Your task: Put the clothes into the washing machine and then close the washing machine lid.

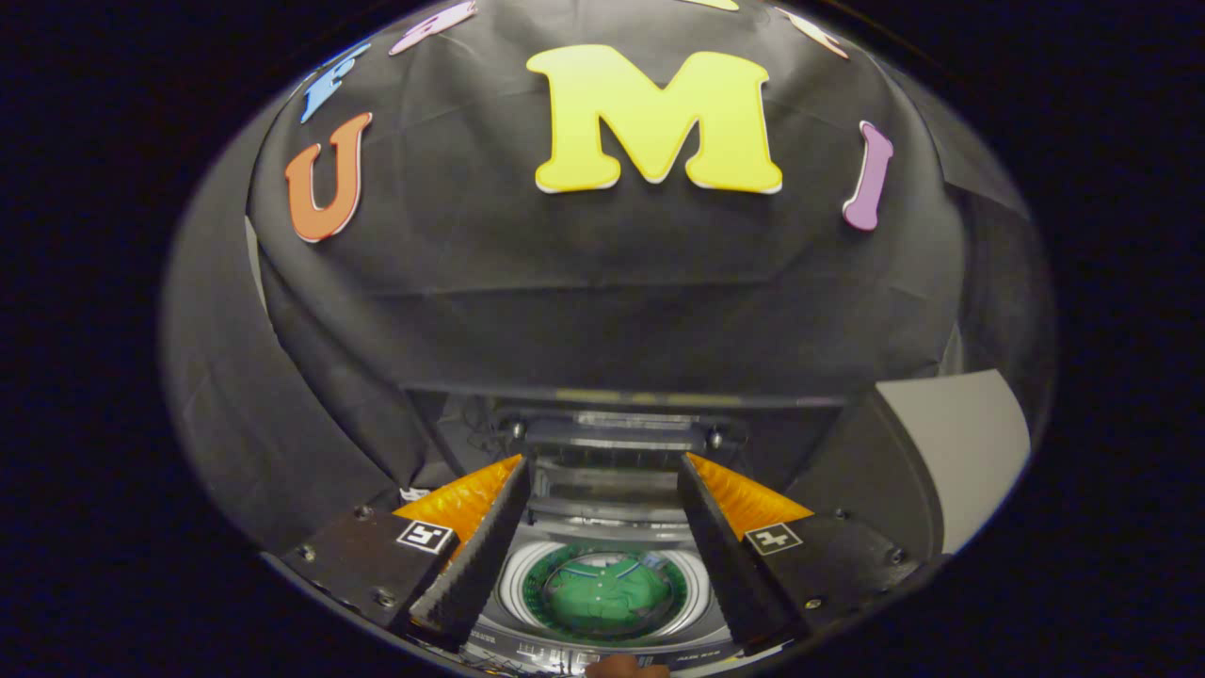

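**Shirt in the drum, tongs wide**

The tongs hang spread apart, holding nothing, low in the frame. Between the fingers, at bottom centre, the washing machine gapes, a green shirt lying in its drum, lid up behind.

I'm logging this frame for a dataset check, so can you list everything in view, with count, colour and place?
washing machine: one, pale grey top with a round white-rimmed drum opening, below and between the fingers.
garment: one, green, lying inside the drum.
lid: one, dark and see-through, standing raised at the back of the machine, beyond the fingertips.
booth wall: one, black cloth, behind and above the machine.
pale panel: one, off-white, to the right of the machine, beside the cloth.
gripper: one, fingers spread apart with nothing between them, hovering above the open drum.
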Demonstrator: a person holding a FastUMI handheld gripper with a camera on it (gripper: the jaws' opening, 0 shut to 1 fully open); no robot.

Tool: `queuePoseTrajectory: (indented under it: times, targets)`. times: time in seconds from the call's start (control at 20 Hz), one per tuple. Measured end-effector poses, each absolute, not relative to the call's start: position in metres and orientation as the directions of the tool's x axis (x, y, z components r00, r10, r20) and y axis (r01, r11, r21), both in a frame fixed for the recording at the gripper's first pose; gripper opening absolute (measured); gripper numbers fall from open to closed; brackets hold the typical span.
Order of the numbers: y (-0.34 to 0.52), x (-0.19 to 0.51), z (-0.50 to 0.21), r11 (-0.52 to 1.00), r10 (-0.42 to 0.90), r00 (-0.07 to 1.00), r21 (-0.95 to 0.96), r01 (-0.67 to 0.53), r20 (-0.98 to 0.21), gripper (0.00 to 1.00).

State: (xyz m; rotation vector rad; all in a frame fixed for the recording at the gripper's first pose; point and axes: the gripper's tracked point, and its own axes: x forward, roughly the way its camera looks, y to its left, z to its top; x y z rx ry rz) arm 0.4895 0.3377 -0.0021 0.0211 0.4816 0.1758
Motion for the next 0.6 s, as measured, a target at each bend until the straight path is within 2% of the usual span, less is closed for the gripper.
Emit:
queuePoseTrajectory:
  times: [0.3,0.6]
  targets:
    - [0.341,0.537,0.032,0.983,0.184,0.879,0.057,-0.177,-0.439,0.98]
    - [0.340,0.573,0.008,0.978,0.208,0.846,0.093,-0.187,-0.491,0.98]
